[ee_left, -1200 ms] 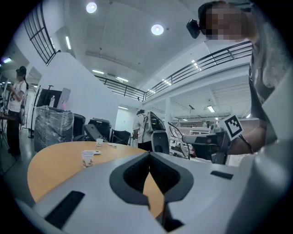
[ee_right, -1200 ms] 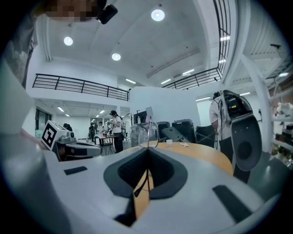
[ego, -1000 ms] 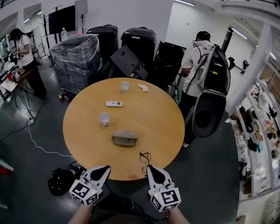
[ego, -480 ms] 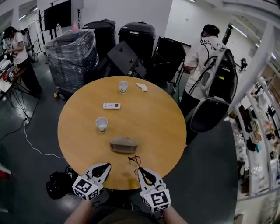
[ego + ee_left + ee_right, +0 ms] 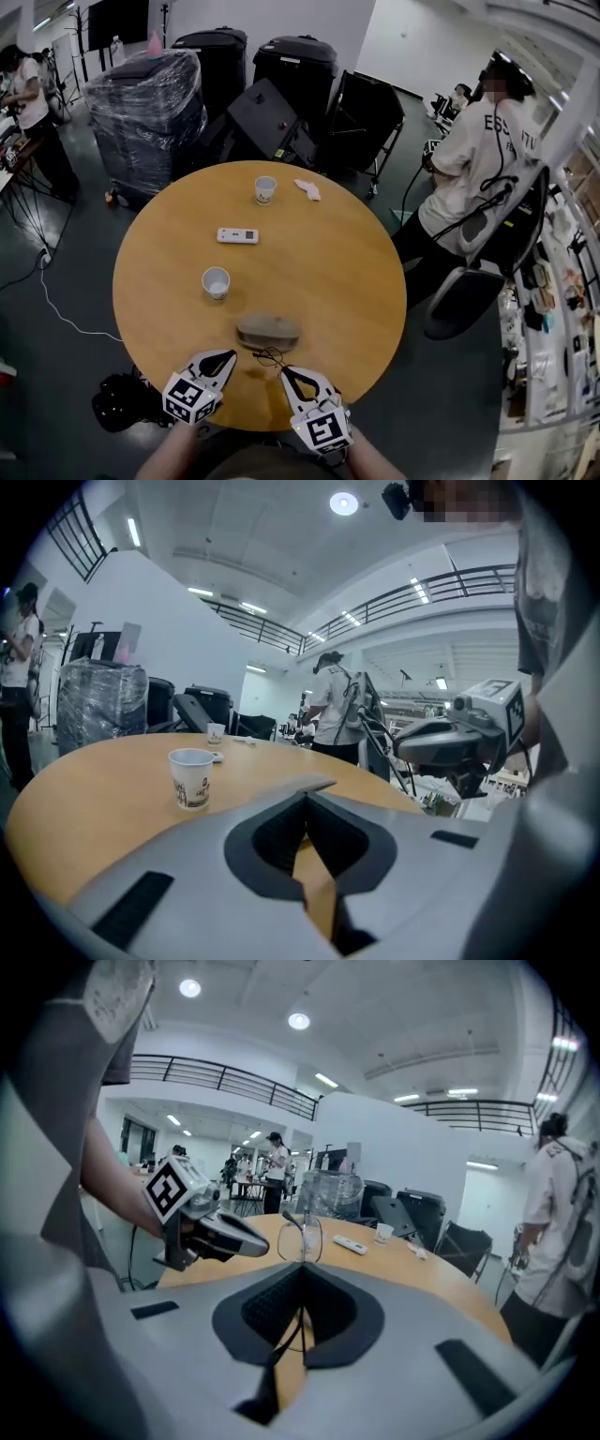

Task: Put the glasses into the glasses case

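At the near edge of the desk, the right tongs are clamping shut on the glasses, pinching the frame so that a lens is standing up just past their tips. The left tongs are hovering beside them, pressed together on nothing. Just beyond both, the glasses case is lying closed, its long axis running along that near edge, slightly left of the right tongs and ahead-right of the left. The empty left tongs are looking best placed to open it.
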Available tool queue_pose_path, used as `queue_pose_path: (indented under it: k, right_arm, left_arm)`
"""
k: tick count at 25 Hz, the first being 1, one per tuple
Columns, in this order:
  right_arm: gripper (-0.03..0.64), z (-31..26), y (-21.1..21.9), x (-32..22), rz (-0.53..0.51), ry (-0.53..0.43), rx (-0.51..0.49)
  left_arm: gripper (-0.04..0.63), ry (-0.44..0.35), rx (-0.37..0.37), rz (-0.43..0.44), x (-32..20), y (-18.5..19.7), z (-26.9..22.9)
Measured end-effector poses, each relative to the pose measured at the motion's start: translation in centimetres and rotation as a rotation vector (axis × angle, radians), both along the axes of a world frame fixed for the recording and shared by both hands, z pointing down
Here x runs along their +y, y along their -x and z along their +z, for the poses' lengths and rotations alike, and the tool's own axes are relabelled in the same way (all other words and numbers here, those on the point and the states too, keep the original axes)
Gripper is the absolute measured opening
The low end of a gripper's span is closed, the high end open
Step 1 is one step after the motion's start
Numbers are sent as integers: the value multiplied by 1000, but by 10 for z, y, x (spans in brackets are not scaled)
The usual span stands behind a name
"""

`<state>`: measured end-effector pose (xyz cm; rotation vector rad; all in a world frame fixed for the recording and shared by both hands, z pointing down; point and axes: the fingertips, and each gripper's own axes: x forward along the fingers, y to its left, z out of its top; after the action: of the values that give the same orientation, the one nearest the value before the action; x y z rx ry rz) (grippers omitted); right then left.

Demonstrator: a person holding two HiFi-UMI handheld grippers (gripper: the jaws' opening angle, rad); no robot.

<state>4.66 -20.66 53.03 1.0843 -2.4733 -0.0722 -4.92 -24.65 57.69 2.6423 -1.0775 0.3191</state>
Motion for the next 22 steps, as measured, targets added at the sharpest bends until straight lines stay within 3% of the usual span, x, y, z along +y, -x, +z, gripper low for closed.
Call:
queue_pose_path:
  k: [3,10,15,22]
  right_arm:
    - [-11,20,2,-5,-61,1,130]
    - [-11,59,11,-26,-193,27,424]
    - [-11,77,11,-42,-211,68,489]
    - [-11,86,8,-59,-223,78,573]
  left_arm:
    - [6,31,-68,28,-11,0,17]
    - [6,54,-153,123,-34,-12,44]
    - [6,61,-242,169,-46,-20,61]
    - [6,83,-234,189,-52,-25,69]
